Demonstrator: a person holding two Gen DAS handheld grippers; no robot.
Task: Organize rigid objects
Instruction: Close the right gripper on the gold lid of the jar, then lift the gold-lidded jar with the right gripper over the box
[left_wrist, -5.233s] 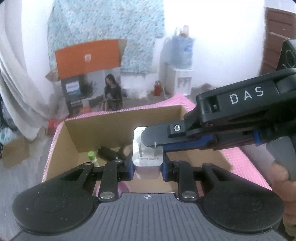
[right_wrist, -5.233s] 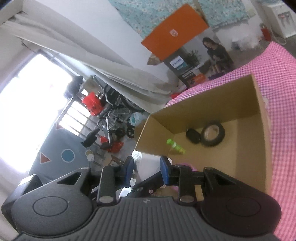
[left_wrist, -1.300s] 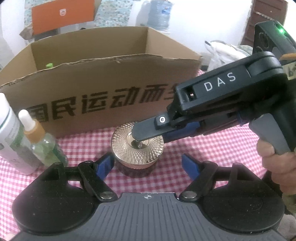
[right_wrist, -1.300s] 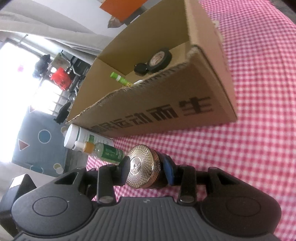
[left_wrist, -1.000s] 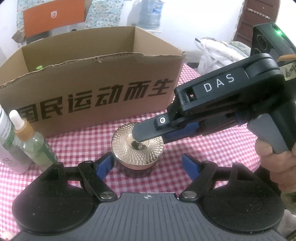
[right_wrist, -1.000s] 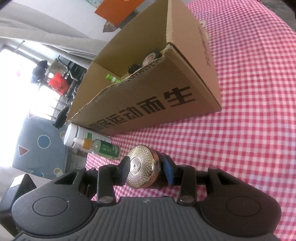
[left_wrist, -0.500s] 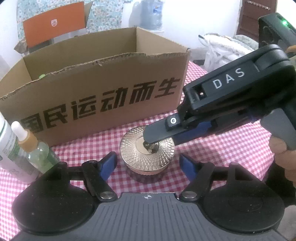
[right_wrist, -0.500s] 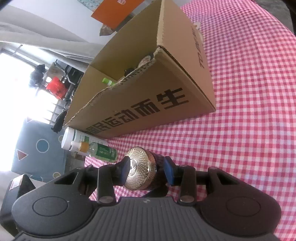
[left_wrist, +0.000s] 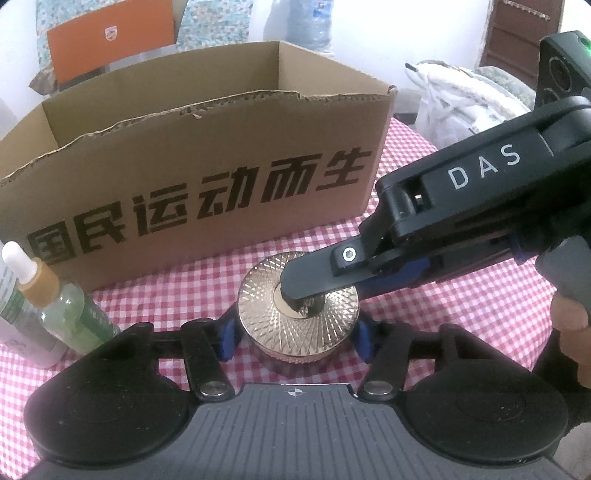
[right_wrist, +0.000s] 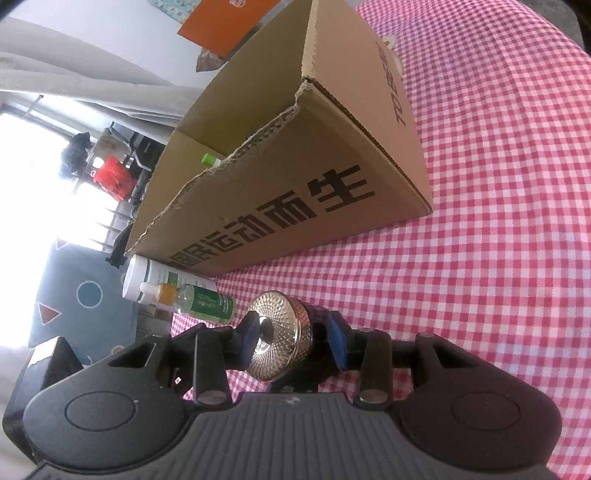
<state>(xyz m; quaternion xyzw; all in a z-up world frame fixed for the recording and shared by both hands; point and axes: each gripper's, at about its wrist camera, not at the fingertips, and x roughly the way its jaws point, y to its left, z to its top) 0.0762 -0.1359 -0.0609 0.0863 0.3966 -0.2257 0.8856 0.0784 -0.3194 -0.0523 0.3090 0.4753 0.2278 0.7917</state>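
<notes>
The left gripper (left_wrist: 295, 334) clenches the gold-lidded jar (left_wrist: 271, 321) by its sides, jar standing on the checked cloth (left_wrist: 406, 332). The right gripper (right_wrist: 291, 334) spans it top to bottom; contact unclear. Cardboard box (left_wrist: 207, 147) at 12 o'clock hides its contents; 2 bottles (left_wrist: 70, 314) at 9, partly cut off.

A round jar (left_wrist: 298, 321) with a gold, diamond-textured lid and dark body stands upright on the checked cloth, at 6 o'clock from the open cardboard box (left_wrist: 207, 177); at 9 o'clock from it stand a small green dropper bottle (left_wrist: 70, 317) and a white bottle (right_wrist: 147, 275)
</notes>
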